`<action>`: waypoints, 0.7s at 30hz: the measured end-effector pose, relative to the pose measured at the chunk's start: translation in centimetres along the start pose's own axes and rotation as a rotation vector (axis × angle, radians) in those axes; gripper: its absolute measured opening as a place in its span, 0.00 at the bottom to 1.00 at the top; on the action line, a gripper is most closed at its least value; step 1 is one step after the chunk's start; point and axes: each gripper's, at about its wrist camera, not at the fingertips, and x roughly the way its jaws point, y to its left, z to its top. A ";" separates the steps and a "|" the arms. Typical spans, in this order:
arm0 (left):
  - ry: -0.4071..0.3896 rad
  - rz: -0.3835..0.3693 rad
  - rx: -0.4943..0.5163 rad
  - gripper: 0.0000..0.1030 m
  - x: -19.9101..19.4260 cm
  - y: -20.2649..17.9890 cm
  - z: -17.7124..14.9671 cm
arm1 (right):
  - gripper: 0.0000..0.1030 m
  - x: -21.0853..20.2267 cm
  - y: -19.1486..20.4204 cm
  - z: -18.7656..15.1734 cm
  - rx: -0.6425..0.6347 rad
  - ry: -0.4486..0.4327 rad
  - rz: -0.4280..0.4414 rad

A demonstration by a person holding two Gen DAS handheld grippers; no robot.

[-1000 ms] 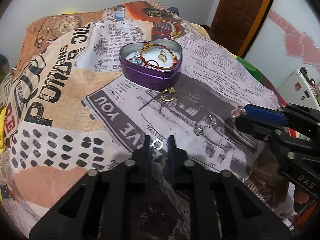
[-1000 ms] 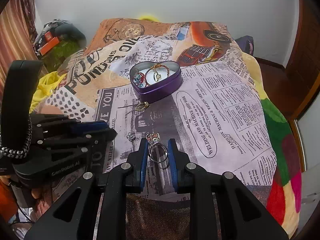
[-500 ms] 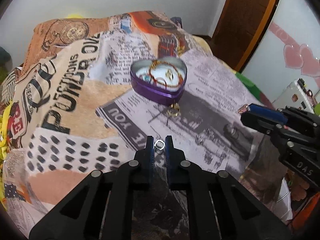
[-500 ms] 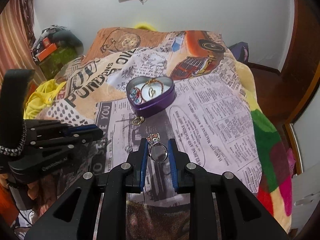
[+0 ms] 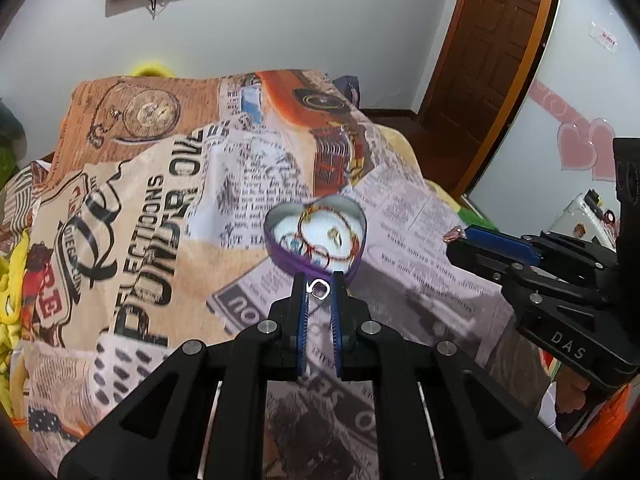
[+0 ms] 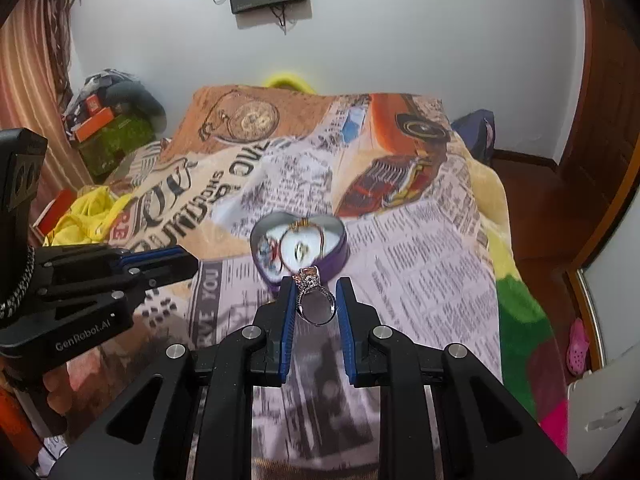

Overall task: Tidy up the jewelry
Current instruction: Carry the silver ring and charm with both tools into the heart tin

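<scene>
A purple heart-shaped tin (image 5: 280,258) (image 6: 338,258) sits on the printed bedspread, holding bracelets and small rings. My left gripper (image 5: 318,286) is shut on a small silver ring (image 5: 319,289), held above the bed just in front of the tin. My right gripper (image 6: 316,296) is shut on a large silver ring with a pink stone (image 6: 314,296), also raised in front of the tin. The right gripper shows at the right in the left wrist view (image 5: 456,238). The left gripper shows at the left in the right wrist view (image 6: 192,262).
The bedspread (image 5: 160,208) has newspaper and car prints. Yellow cloth (image 6: 86,212) and boxes (image 6: 108,136) lie left of the bed. A wooden door (image 5: 492,52) stands at the right, a white wall behind.
Both grippers have lifted off the bedspread with their rings and risen towards the tin. The loose pieces on the bedspread have dropped out of view.
</scene>
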 end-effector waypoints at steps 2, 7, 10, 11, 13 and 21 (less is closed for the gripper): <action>-0.009 -0.001 0.005 0.09 0.2 -0.1 0.5 | 0.18 0.2 -0.1 0.6 0.001 -0.012 0.000; -0.033 0.000 0.031 0.09 0.8 -0.4 1.7 | 0.18 0.7 -0.2 1.9 -0.004 -0.035 -0.002; -0.039 0.002 0.047 0.09 1.3 -0.5 2.4 | 0.18 1.3 -0.4 2.8 -0.005 -0.045 -0.002; -0.041 0.002 0.050 0.09 1.5 -0.6 2.5 | 0.18 1.5 -0.5 3.0 -0.006 -0.047 -0.001; -0.041 -0.001 0.054 0.09 1.9 -0.5 2.9 | 0.18 2.0 -0.6 3.4 -0.007 -0.050 0.002; -0.029 -0.005 0.054 0.09 4.3 0.3 4.4 | 0.18 4.6 -1.2 4.9 -0.003 -0.017 0.051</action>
